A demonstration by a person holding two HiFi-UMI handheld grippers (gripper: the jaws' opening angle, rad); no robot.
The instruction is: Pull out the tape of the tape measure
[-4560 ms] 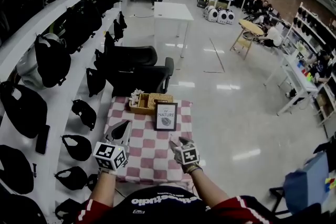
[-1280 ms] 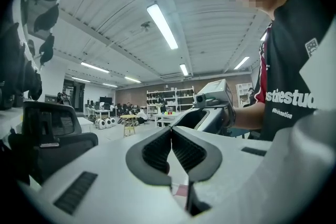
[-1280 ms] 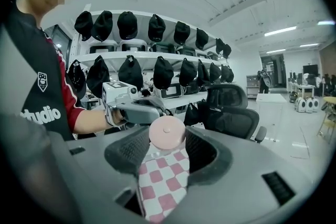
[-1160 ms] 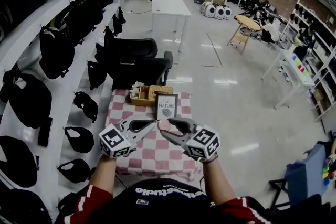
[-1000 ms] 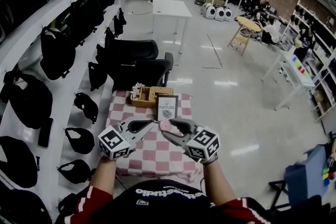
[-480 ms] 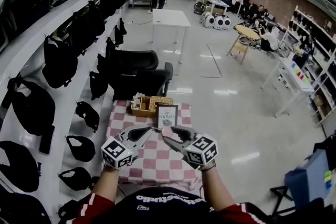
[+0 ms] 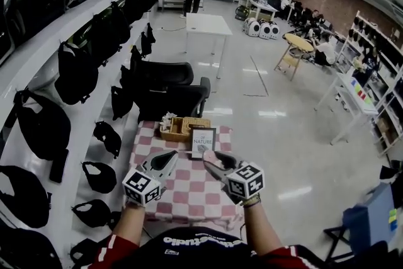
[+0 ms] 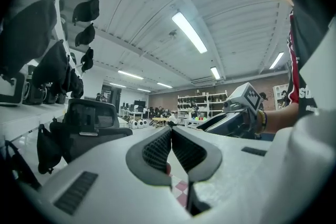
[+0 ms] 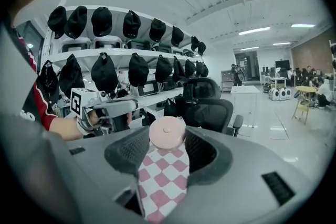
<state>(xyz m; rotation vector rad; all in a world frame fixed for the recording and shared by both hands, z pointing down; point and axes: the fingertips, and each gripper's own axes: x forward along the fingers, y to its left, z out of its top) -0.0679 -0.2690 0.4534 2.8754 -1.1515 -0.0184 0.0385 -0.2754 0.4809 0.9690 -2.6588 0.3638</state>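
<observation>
A round pink tape measure (image 9: 167,134) sits upright between the pads of my right gripper (image 9: 168,140), which is shut on its sides. In the head view the tape measure (image 7: 201,156) and the right gripper (image 7: 205,158) hang above the checked table, jaws pointing left. My left gripper (image 7: 175,154) faces it from the left, tip a short way off. A thin strip seems to run between the two tips. In the left gripper view the left gripper (image 8: 171,131) has its pads pressed together at the tip. The right gripper (image 8: 231,117) shows beyond them.
Below the grippers is a small table with a pink and white checked cloth (image 7: 184,193). At its far edge stand a framed picture (image 7: 203,142) and a wicker basket (image 7: 182,126). Two black office chairs (image 7: 170,88) stand behind it. Shelves with black bags (image 7: 75,69) line the left wall.
The two grippers rose from the table's near edge and came together tip to tip. Over the last half second the left tip has drawn slightly left, away from the tape measure.
</observation>
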